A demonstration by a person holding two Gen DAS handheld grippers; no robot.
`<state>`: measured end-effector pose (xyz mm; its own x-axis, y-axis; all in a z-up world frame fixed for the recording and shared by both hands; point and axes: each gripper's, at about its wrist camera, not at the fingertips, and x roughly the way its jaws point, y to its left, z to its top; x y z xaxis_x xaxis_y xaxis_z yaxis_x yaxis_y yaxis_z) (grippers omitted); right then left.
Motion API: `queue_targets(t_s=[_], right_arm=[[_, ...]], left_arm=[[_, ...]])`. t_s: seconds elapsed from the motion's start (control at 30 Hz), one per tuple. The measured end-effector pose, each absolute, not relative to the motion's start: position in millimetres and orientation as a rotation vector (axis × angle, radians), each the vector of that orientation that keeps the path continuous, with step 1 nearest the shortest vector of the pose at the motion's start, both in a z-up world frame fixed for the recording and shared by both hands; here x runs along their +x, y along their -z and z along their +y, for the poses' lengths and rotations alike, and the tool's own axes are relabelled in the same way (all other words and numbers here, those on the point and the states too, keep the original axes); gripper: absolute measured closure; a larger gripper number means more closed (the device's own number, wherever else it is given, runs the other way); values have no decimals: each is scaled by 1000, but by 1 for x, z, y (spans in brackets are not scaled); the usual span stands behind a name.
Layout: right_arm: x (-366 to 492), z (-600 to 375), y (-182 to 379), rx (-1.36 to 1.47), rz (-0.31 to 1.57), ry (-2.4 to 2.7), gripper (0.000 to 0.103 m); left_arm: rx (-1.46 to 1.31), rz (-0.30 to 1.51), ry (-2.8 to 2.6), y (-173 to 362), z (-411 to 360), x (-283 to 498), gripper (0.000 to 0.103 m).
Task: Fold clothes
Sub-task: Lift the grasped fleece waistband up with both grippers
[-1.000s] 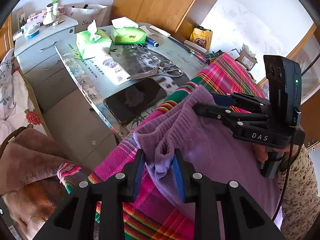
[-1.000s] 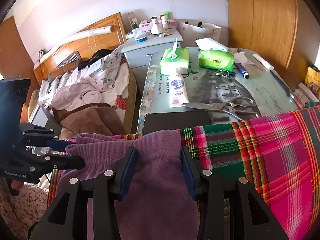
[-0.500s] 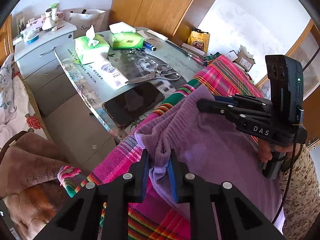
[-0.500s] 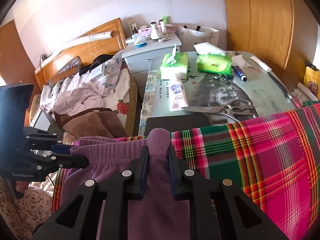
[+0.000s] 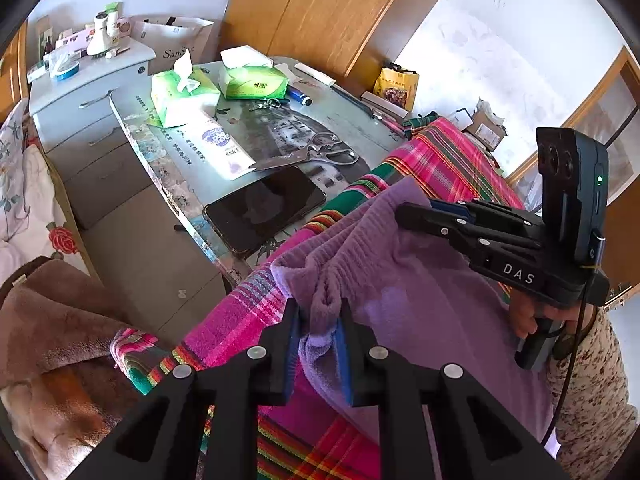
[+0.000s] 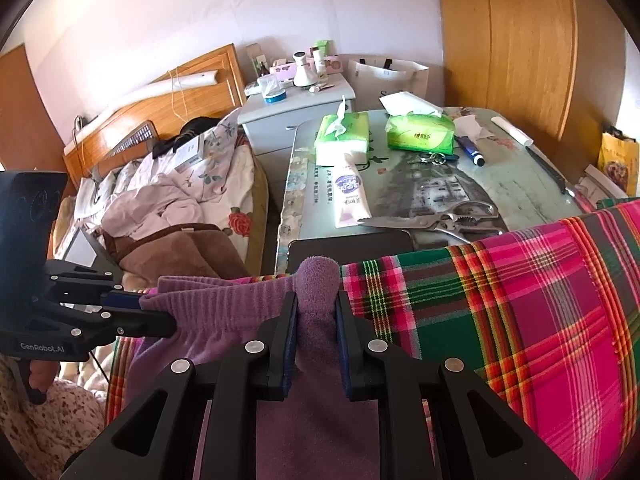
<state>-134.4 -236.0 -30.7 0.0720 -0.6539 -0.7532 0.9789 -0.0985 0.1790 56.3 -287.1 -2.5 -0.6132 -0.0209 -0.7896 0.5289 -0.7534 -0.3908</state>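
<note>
**A:** Purple knit garment [image 5: 432,304], where is it lying?

**B:** In the lower middle of both wrist views, spread over the pink-and-green plaid cloth [image 6: 540,300] that covers the near end of the table [image 6: 520,184]. Its ribbed top edge runs across the frame between the two grippers.

**A:** And the grippers?

**B:** The left gripper [image 5: 318,334] is closing, its blue pads pinched on a bunched corner of that ribbed edge. The right gripper [image 6: 316,320] is clamped on the other corner, with a knob of fabric poking up between its pads. In the left view it shows at right centre [image 5: 416,210], gripping the edge sideways.

**A:** So which step is this?

**B:** I judge it the start of a fold: both corners of one edge are taken and the cloth is not yet lifted.

**A:** What does the next move call for?

**B:** Probably raising both corners together, keeping the edge taut, and carrying it over the rest of the garment. The phone [image 5: 264,208] and scissors [image 5: 316,156] lie just beyond the plaid cloth, so the swing should stay clear of them.
</note>
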Motion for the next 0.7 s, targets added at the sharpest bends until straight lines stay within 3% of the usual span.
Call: queue_targets(t_s=[0.7], right_arm=[[-119,-182,-18,715,476,1552,86]], left_arm=[[998,703,2575,-47,-241,70,87]])
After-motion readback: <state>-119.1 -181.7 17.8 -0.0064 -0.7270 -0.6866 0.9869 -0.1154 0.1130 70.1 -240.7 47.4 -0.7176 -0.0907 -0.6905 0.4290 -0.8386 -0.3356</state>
